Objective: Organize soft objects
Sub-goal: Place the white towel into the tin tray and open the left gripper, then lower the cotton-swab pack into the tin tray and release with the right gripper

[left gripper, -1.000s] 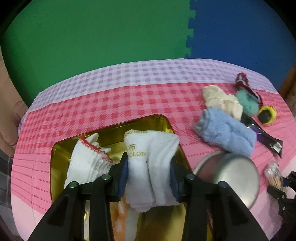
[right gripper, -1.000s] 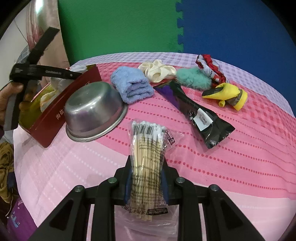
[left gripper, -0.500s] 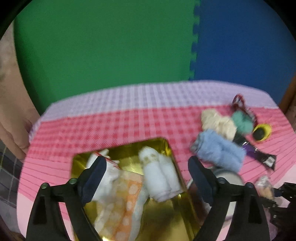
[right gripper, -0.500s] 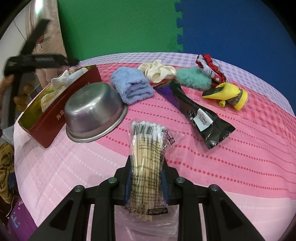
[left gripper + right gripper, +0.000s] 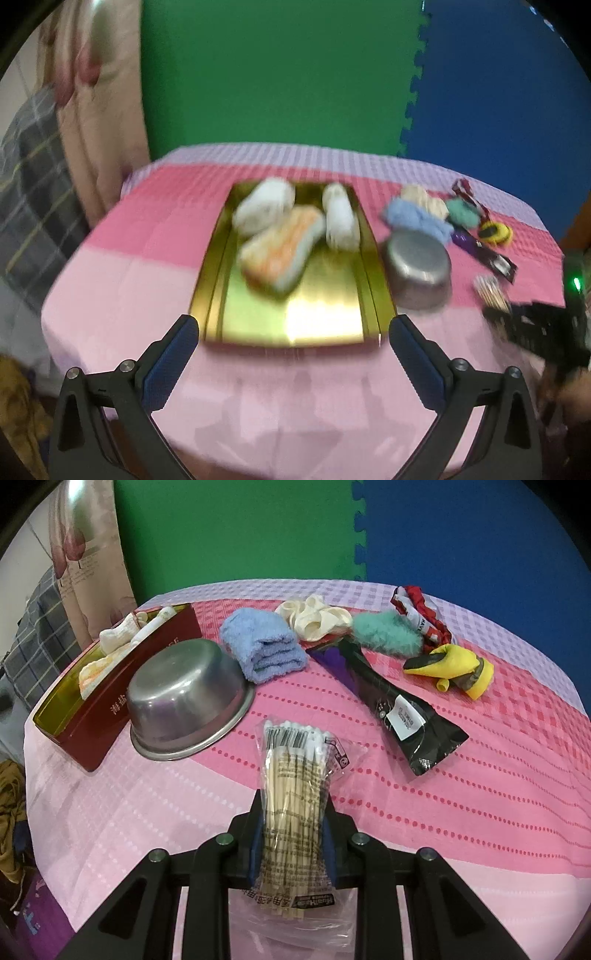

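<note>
The left claw is opening, empty, above the bench's near edge, while the right claw is pinching a swab pack; the blue towel, lying mid-bench behind the bowl, risks unrolling if gripped at one end.

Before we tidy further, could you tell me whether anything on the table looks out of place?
The stainless steel bowl lies upside down beside the red tin box, and the right gripper clamps a bag of cotton swabs, hardly a soft object.
</note>
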{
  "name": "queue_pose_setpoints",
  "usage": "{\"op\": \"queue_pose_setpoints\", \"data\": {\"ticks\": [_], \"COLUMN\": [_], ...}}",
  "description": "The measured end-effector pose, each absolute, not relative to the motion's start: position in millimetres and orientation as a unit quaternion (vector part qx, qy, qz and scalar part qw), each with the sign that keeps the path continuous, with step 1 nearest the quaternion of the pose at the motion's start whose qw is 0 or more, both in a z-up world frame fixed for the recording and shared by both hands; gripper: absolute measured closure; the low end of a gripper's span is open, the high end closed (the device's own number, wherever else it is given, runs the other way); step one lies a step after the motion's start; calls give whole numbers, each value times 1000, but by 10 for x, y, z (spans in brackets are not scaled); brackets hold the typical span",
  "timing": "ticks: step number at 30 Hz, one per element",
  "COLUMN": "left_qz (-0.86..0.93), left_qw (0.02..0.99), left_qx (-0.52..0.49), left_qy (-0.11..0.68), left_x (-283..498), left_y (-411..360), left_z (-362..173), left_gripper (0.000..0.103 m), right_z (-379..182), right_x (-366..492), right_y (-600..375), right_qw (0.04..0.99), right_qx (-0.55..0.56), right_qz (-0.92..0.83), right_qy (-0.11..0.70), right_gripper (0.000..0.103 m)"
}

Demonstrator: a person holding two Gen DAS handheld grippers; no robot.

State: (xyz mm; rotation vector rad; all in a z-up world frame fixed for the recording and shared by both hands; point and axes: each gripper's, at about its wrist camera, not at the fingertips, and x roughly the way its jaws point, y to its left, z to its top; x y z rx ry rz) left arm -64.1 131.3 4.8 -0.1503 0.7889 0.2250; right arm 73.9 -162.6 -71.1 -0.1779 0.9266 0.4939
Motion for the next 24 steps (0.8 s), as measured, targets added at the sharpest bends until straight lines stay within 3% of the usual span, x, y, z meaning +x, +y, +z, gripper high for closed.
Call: {"op": "queue_pose_setpoints", "data": {"ticks": [12, 24], "left_qz": [113, 155], "left_qw": [894, 900], "left_qx": [-200, -132], "left_qy": [384, 385], "left_x": [-991, -1020], "left_y": [1330, 1243], "left_z": [-140, -78], "left_gripper": [1, 1], "right_z": [-397, 217], "right_x": [653, 706], "right_y": [-1647, -471], "right_qw": [859, 816], "right_qx": [-42, -22], "right_qz": [243, 368], "right_qy": [448, 445], "right_gripper": [77, 77]}}
